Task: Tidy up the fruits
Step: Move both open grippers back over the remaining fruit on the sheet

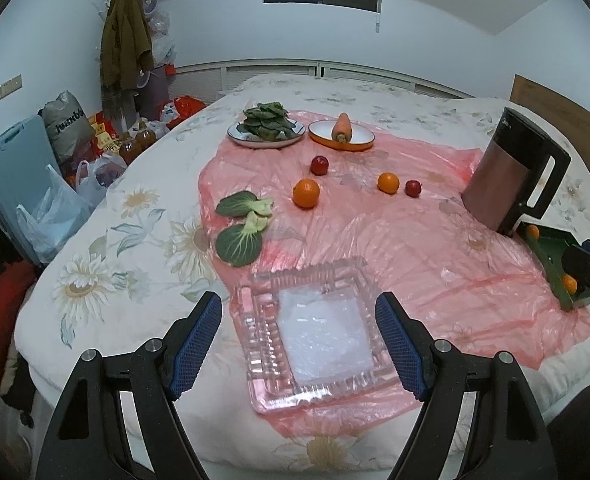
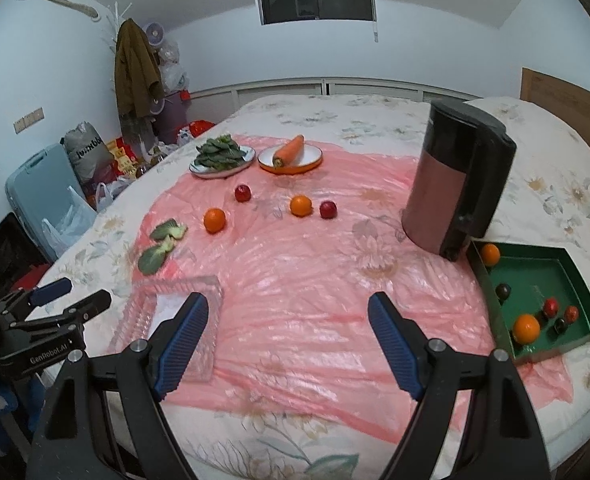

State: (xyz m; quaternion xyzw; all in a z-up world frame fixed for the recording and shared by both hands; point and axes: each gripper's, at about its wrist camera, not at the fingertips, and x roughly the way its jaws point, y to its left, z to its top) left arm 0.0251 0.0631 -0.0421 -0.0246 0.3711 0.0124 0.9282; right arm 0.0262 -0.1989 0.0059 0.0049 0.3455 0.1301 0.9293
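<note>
Fruit scattered over a bed [image 1: 95,240], both grippers held empty above it.

Largest first: a pink plastic sheet [image 1: 375,240] is spread on the floral cover, and a dark jug [image 2: 455,184] is stood upright on its right side, just beside a green tray [image 2: 567,276] where two oranges and a few small dark and red fruits are already kept. A clear glass dish [image 1: 315,336] is seen empty under the left gripper [image 1: 299,344], whose jaws are spread wide around nothing, hovering apart from the rim. The right gripper [image 2: 291,344] is likewise held wide open over bare sheet, nothing touched. Still loose on the sheet: two oranges [image 1: 306,193] [image 1: 388,182] and two small red fruits [image 1: 319,165] [image 1: 413,188], well apart from the tray. Further back, greens on a plate [image 1: 267,136] and a carrot [image 1: 341,127] in an orange-rimmed plate are found.
</note>
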